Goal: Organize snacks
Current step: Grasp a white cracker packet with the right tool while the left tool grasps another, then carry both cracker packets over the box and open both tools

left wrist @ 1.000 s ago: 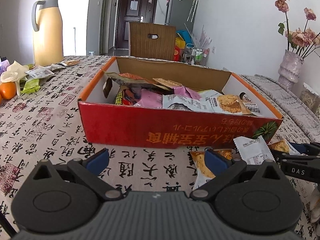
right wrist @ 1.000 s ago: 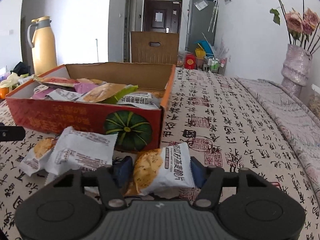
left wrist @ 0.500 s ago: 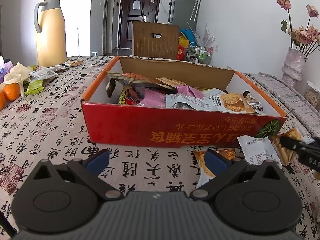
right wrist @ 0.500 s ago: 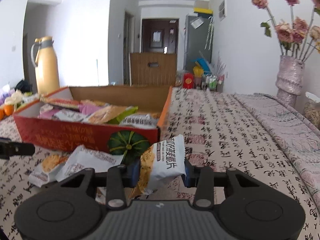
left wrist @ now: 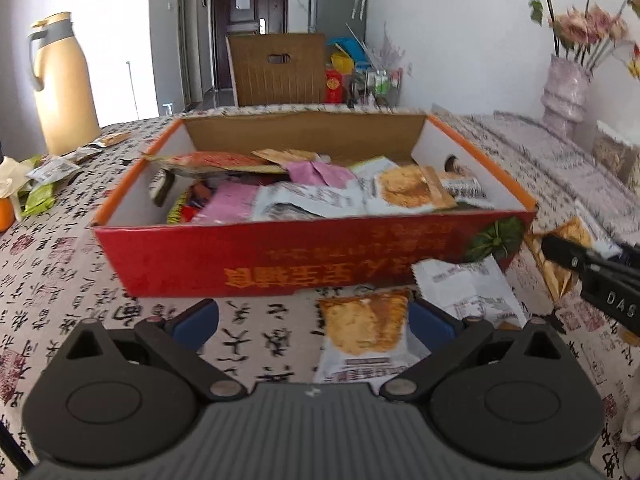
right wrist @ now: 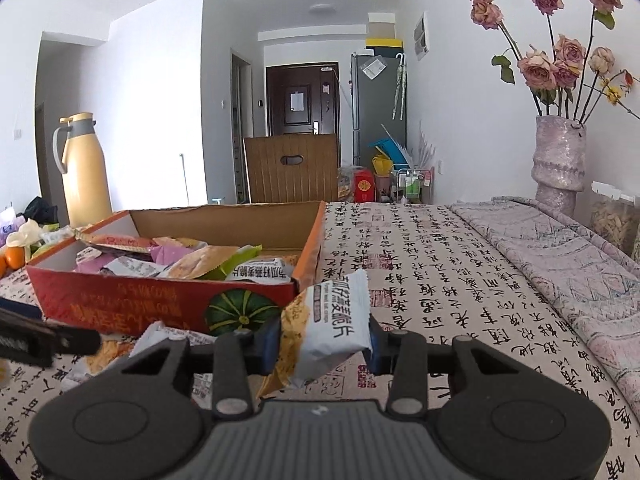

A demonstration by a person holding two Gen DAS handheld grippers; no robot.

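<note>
On the desk, the left hand-held gripper stands wide open over the patterned cloth, its right pad just beside a cracker packet lying flat before the red snack box. To the right, the right hand-held gripper is clamped on a white snack packet, held clear of the cloth near the box's pumpkin-printed corner.

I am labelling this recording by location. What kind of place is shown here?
Most likely a lived-in home, at a dining table under a calligraphy-print cloth. A vase of dried roses, a thermos jug and a fridge beside the entrance door suggest this.
</note>
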